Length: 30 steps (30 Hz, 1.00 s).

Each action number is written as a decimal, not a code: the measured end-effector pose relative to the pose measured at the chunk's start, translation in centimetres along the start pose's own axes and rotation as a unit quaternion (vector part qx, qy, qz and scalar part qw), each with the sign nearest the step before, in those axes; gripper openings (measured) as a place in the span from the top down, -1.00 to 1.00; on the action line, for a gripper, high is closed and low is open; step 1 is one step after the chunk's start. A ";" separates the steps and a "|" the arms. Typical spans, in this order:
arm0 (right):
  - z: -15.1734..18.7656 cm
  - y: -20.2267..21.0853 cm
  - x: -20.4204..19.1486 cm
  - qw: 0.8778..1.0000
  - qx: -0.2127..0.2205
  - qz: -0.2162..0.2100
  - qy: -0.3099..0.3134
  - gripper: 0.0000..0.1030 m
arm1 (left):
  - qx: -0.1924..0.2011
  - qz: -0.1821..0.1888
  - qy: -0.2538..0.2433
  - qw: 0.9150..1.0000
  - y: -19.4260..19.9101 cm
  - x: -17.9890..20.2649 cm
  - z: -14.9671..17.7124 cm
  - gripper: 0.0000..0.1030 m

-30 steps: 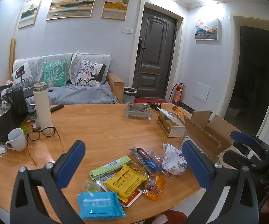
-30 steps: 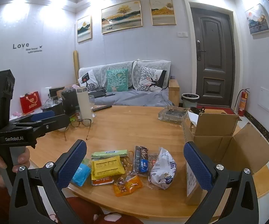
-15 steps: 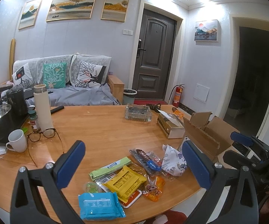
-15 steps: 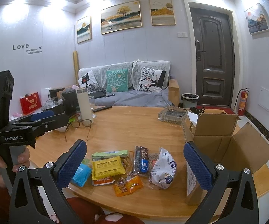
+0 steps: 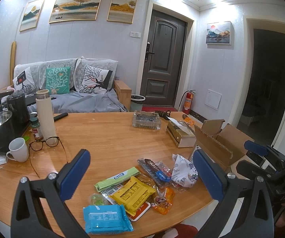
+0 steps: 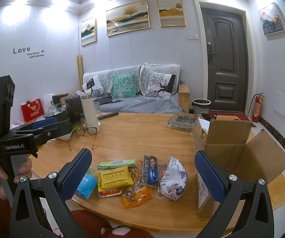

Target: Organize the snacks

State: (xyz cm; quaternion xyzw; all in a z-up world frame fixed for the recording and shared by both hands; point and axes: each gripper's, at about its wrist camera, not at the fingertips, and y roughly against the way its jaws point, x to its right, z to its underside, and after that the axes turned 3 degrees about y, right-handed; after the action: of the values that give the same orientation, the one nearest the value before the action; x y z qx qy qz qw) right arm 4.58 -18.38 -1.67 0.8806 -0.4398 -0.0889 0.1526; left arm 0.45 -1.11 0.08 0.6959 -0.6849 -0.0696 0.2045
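Left wrist view: above worktop (image 5: pixel 112 138) near edge, facing sofa and door at 12 o'clock. Right wrist view: same edge, further right. Shared: snack pile (image 5: pixel 134 188) (image 6: pixel 130 178), cardboard box (image 5: pixel 221 144) (image 6: pixel 241 150).

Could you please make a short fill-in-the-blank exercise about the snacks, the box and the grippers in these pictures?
1. The cardboard box on the table stands with its flaps ____.
2. The yellow packet lies partly on top of a ____ and white packet.
3. Both the left gripper and the right gripper hold ____.
4. The glasses lie beside a white ____.

Missing words: open; red; nothing; mug
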 end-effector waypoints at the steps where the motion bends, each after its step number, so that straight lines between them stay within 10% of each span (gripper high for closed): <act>1: 0.0 0.0 0.0 1.000 -0.001 0.000 0.000 -1.00 | 0.000 0.000 0.001 1.000 0.0 0.0 0.0 -0.99; 22: -0.2 0.3 -0.3 1.000 0.003 0.011 0.000 -1.00 | -0.005 0.004 -0.009 1.000 0.2 -1.3 -0.4 -0.99; 30: -1.2 0.0 -2.1 0.998 0.011 -0.047 0.046 -0.97 | -0.026 -0.005 -0.036 0.999 -0.8 -4.1 -0.1 -0.99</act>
State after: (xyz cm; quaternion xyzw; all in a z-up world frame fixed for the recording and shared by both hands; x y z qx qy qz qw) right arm 3.65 -16.44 -0.54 0.9049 -0.3918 -0.0509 0.1583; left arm 0.96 2.91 -0.87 0.6912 -0.6860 -0.1130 0.1974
